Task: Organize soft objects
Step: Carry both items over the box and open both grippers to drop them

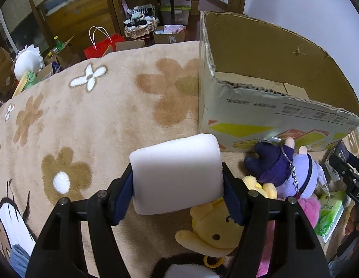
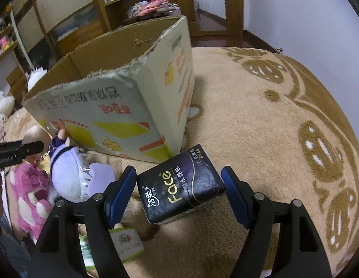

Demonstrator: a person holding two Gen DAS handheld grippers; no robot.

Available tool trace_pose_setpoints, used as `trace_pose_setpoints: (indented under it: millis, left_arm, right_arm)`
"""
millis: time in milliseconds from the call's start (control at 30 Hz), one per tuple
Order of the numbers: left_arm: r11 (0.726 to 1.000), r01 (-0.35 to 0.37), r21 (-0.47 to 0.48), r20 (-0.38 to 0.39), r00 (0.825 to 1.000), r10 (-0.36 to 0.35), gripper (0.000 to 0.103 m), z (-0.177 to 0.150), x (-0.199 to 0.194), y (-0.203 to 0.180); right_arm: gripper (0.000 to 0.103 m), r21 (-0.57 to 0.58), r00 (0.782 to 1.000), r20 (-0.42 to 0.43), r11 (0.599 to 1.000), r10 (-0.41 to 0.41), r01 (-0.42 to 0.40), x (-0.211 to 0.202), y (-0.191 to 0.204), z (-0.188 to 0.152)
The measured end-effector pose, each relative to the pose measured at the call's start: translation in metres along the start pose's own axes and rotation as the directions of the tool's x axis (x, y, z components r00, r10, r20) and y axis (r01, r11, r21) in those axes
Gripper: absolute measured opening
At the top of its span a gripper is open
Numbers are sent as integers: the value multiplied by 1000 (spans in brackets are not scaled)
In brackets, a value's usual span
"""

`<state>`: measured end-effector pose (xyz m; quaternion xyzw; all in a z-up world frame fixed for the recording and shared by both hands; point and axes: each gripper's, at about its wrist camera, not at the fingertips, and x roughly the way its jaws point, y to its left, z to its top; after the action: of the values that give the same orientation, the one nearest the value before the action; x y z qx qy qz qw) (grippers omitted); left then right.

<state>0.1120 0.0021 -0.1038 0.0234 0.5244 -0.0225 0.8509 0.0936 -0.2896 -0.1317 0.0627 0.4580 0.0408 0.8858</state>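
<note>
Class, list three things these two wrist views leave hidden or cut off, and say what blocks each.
1. Box floor: left view, near wall hides most of it; right view shows only outer walls.
2. Yellow plush: left view, partly behind the left claw and its white sponge.
3. Green pack: right view, overlapped by the right claw, which straddles the black tissue pack; contact unclear.
</note>
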Motion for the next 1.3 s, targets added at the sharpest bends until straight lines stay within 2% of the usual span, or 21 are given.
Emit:
trace_pose_setpoints:
  millis: [333,433,600,733,867,1000,1300]
  left_arm:
    - [1000,-13,0,107,994,13,68,-8,-34,0]
    - [1000,-16,5,149,989,15,68,-13,-46,-2]
    - [999,-31,20,240,970,25,68,-19,-72,-6]
    - [999,-37,16,331,943,30,68,-20,-95,-7]
    - [999,-39,24,426,904,25,68,-17,-118,-12]
    - [996,-63,67,483,876,23,68,-8,-135,-26]
    - [988,-94,126,543,839,11,68,26,-152,-43]
  right_arm:
    - [79,-18,998,58,1000,-11,12,-26,11,-4]
    - [79,-37,996,85,999,-12,15,-39,18,-7]
    - [79,-48,987,159,999,-2,10,-65,26,-8]
    - [79,-57,968,249,998,5,9,-92,35,-5]
    - [79,-66,942,336,998,24,-2,-123,44,2]
    - [79,-88,925,377,996,36,-3,-140,52,13]
    - [79,-125,902,430,992,44,12,-148,61,47]
